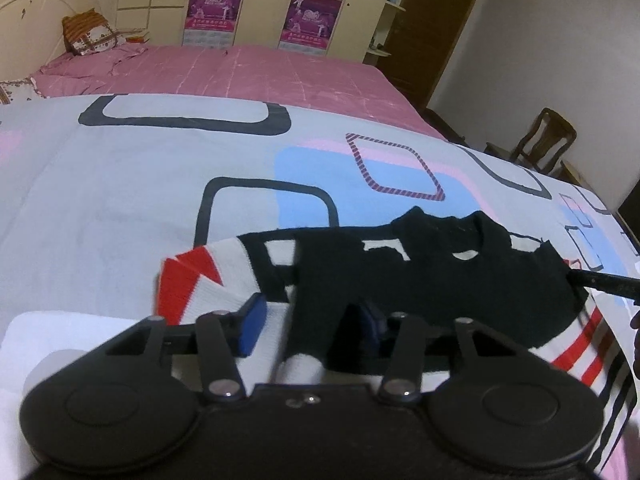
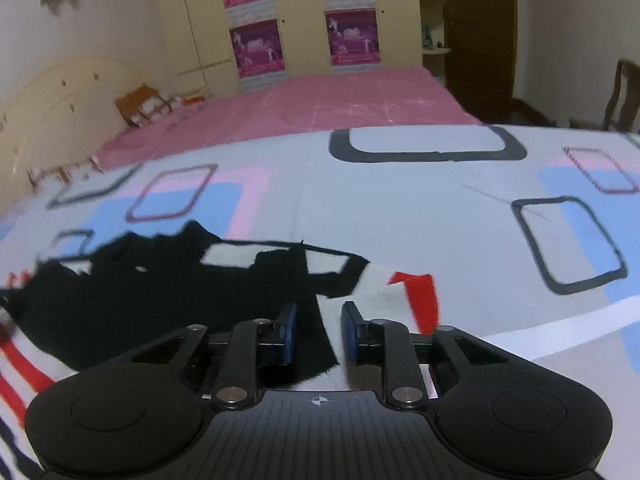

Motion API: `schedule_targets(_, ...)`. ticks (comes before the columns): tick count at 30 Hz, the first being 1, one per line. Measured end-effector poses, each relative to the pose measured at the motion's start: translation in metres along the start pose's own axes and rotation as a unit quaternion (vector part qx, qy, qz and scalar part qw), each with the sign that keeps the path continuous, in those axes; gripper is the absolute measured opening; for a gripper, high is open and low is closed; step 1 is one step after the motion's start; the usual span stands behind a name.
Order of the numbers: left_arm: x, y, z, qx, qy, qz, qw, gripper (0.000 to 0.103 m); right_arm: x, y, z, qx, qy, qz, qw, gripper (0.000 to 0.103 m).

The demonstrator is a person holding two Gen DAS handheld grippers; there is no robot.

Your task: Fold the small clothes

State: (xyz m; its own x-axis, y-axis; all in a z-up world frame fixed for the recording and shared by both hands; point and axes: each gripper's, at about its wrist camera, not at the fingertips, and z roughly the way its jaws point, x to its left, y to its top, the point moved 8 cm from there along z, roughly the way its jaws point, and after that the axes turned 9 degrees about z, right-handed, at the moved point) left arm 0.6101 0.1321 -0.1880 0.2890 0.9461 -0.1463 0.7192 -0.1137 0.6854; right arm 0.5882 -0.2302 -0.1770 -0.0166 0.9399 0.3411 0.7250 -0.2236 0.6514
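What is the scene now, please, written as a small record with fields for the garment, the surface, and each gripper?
garment: small black, white and red knitted sweater, lying spread on the bed
surface: grey bed cover with blue, pink and black squares
left gripper: open, fingers either side of a black fold of the sweater
right gripper: open, over the sweater's edge, black and white fabric between the fingers
background: pink sheet, wooden chair

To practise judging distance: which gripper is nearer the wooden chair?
Right. The chair stands off to the right, beyond the bed. The right gripper is at the right side of the sweater, the left gripper at its left side, farther away.
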Motion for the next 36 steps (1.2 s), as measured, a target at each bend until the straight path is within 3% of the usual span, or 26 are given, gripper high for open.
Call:
schedule_targets(2,-0.001,0.000,0.001,0.000,0.003,0.007,1.0000,0.042,0.005,-0.001,-0.001,0.008,0.018,-0.008,1.000,0.024)
schedule_targets(4,-0.002,0.002,0.001,-0.001,0.010,0.020,0.9997,0.035,0.008,-0.003,0.003,0.012,0.006,-0.024,1.000,0.024)
schedule_targets(6,-0.004,0.003,0.001,-0.003,0.015,0.031,0.9994,0.020,0.012,-0.003,0.006,0.011,0.001,-0.030,1.000,0.024)
schedule_targets(9,-0.007,0.004,0.000,-0.012,0.019,0.041,0.9989,0.010,0.017,-0.002,0.006,-0.004,-0.014,-0.049,0.999,0.024)
schedule_targets(11,-0.008,0.004,0.000,-0.014,0.025,0.044,0.9986,0.010,0.020,-0.002,0.010,-0.011,-0.032,-0.072,0.997,0.031)
schedule_targets(12,-0.010,0.004,0.000,-0.015,0.032,0.052,0.9980,0.017,0.021,-0.004,0.012,-0.011,-0.038,-0.083,0.996,0.038)
schedule_targets(13,-0.011,0.004,0.000,-0.015,0.047,0.062,0.9969,0.022,0.023,-0.005,0.013,-0.011,-0.035,-0.091,0.995,0.038)
schedule_targets(15,-0.013,0.004,0.003,-0.009,0.074,0.076,0.9943,0.052,0.023,-0.007,0.016,-0.006,-0.033,-0.097,0.995,0.038)
schedule_targets(17,-0.016,0.003,0.009,-0.001,0.066,0.081,0.9945,0.048,0.023,-0.008,0.018,-0.005,-0.028,-0.101,0.994,0.036)
schedule_targets(18,-0.017,0.003,0.010,0.001,0.060,0.083,0.9948,0.039,0.024,-0.008,0.018,-0.005,-0.025,-0.105,0.994,0.016)
schedule_targets(19,-0.018,0.004,0.011,0.000,0.054,0.084,0.9950,0.031,0.024,-0.009,0.018,-0.001,-0.021,-0.107,0.994,0.003)
schedule_targets(20,-0.018,0.006,0.010,-0.006,0.051,0.082,0.9953,0.008,0.025,-0.008,0.018,-0.001,-0.021,-0.107,0.994,0.003)
schedule_targets(21,-0.017,0.010,0.005,-0.022,0.043,0.070,0.9964,0.005,0.025,-0.008,0.017,-0.004,-0.021,-0.108,0.994,0.003)
schedule_targets(23,-0.013,0.016,-0.012,-0.076,0.030,0.034,0.9961,0.005,0.023,0.002,0.001,-0.047,-0.017,-0.098,0.994,0.003)
schedule_targets(25,-0.005,0.012,-0.018,-0.088,0.058,0.022,0.9941,0.005,0.013,0.013,-0.015,-0.082,-0.016,-0.068,0.994,0.003)
schedule_targets(26,-0.001,0.008,-0.011,-0.075,0.069,0.017,0.9946,0.005,0.003,0.014,-0.012,-0.085,-0.036,-0.061,0.994,0.003)
schedule_targets(28,-0.001,0.001,0.007,-0.045,0.083,0.016,0.9954,0.005,-0.012,-0.001,0.015,-0.022,-0.063,-0.056,0.996,0.003)
schedule_targets(31,-0.009,0.005,0.013,-0.034,0.105,0.039,0.9931,0.005,-0.011,-0.004,0.020,-0.030,-0.072,-0.064,0.995,0.003)
schedule_targets(34,-0.007,0.006,0.014,-0.032,0.103,0.041,0.9933,0.007,-0.012,-0.003,0.019,-0.037,-0.072,-0.064,0.995,0.003)
schedule_targets(35,-0.007,0.005,0.012,-0.034,0.099,0.037,0.9939,0.019,-0.011,-0.002,0.018,-0.038,-0.071,-0.061,0.995,0.018)
schedule_targets(36,-0.006,0.005,0.010,-0.037,0.092,0.030,0.9946,0.046,-0.010,-0.001,0.013,-0.046,-0.080,-0.060,0.994,0.060)
